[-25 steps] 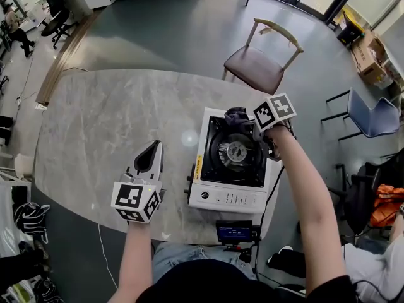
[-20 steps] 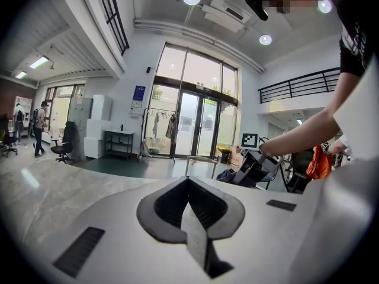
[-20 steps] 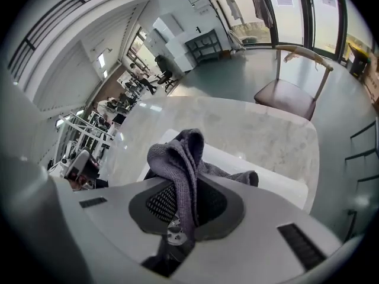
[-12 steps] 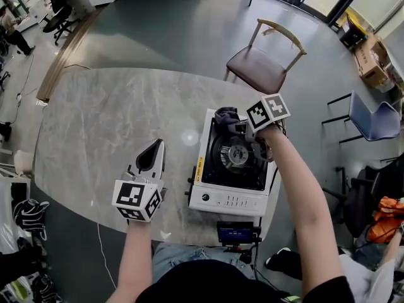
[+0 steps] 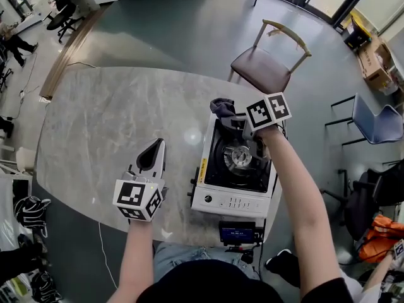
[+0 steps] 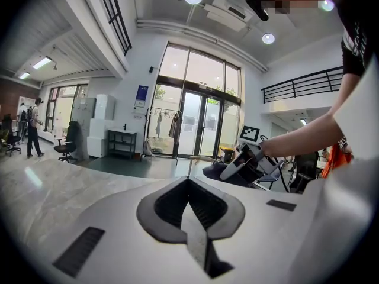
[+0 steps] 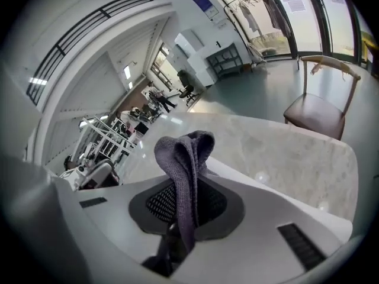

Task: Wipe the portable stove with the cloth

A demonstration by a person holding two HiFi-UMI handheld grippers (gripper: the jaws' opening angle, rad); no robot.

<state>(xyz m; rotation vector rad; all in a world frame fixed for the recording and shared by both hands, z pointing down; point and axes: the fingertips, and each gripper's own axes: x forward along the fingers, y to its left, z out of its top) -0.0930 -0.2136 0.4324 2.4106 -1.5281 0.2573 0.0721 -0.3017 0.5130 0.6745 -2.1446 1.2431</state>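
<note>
A grey marbled table (image 5: 107, 125) is seen across the middle of the head view. Beyond its far edge, toward the upper right, a wooden chair with a brown seat (image 5: 262, 68) is set, and a blue chair (image 5: 374, 117) is placed at the right edge. A cardboard box (image 5: 372, 65) is seen in the upper right corner. A small device with a blue screen (image 5: 237, 233) is seen at the table's near edge, bottom centre. A black office chair (image 5: 63, 5) is found at upper left.

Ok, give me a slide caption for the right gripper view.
Right gripper clamped on the grey cloth, marble table beyond.
</note>
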